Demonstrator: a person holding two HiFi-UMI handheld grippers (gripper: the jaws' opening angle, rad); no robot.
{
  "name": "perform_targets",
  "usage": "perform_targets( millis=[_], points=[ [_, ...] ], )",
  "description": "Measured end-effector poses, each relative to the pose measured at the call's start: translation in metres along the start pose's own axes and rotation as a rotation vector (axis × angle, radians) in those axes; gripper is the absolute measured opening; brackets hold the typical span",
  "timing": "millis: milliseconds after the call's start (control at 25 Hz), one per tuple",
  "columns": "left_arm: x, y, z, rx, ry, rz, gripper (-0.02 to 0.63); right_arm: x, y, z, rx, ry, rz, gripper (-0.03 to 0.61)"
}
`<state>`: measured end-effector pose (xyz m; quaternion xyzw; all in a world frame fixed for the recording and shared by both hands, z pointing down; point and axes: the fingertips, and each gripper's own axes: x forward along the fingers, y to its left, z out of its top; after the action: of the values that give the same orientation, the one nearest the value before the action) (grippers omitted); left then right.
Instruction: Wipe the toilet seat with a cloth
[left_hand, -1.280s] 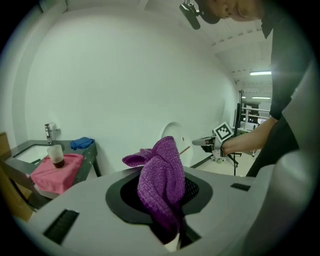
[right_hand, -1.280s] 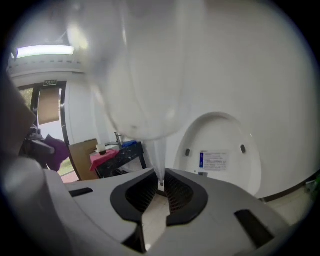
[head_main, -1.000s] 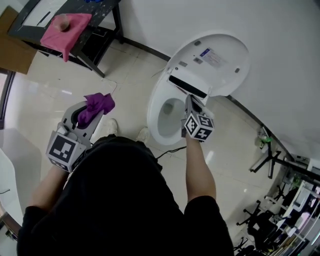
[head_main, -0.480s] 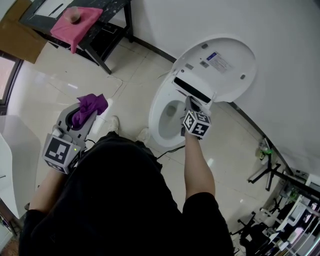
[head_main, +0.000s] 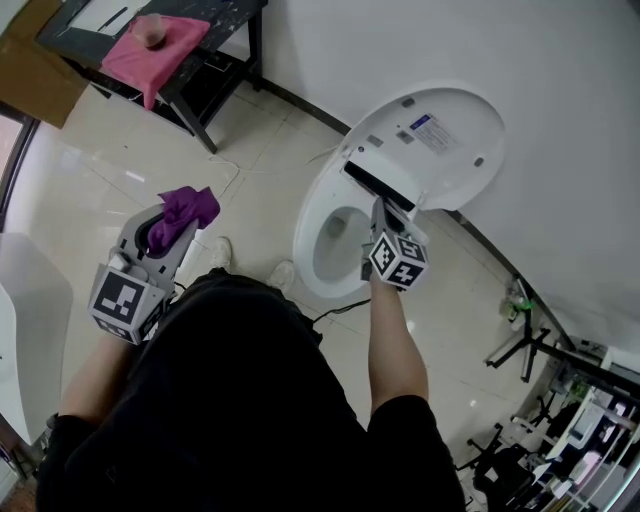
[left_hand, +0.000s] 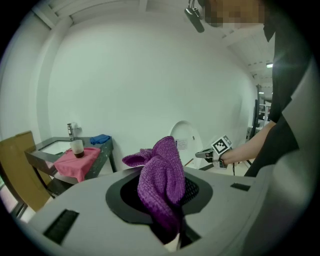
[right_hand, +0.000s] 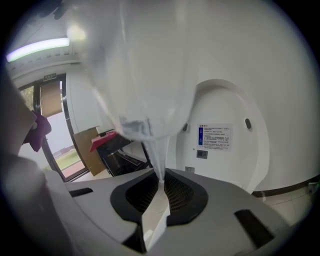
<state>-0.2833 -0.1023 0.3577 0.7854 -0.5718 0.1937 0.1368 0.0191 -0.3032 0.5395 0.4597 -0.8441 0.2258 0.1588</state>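
Near you on the left, your left gripper (left_hand: 166, 220) has its fingers clamped on the purple cloth (left_hand: 161, 182), held clear of the bowl, ready to wipe. Farther right, your right gripper (right_hand: 160, 187) pinches a thin white edge, seemingly the toilet seat (head_main: 312, 240). Beyond, the raised lid (head_main: 440, 130) backs onto the wall; open floor (head_main: 260, 190) lies left.

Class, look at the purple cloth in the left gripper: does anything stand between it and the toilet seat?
Nothing visible does. The purple cloth, clamped in the left gripper, has only bare floor between it and the toilet seat. The right gripper is shut on that seat's edge.
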Motion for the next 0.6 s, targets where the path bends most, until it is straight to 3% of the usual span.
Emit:
perform_targets(
  millis=[120, 240, 440, 600],
  points=[
    [0.004, 0.009, -0.006, 0.012, -0.017, 0.003, 0.100, -0.006, 0.026, 0.042, 0.015, -0.091, 0.056, 0.035],
    [0.005, 0.027, -0.016, 0.008, -0.025, -0.016, 0.100, -0.011, 0.086, 0.110, -0.014, -0.215, 0.141, 0.035],
    [-0.034, 0.102, -0.020, -0.021, -0.067, 0.063, 0.100, 0.042, 0.279, 0.249, -0.148, -0.418, 0.419, 0.035],
    [-0.072, 0.161, -0.030, -0.066, -0.104, 0.159, 0.100, 0.128, 0.417, 0.298, -0.310, -0.392, 0.530, 0.035]
  ],
)
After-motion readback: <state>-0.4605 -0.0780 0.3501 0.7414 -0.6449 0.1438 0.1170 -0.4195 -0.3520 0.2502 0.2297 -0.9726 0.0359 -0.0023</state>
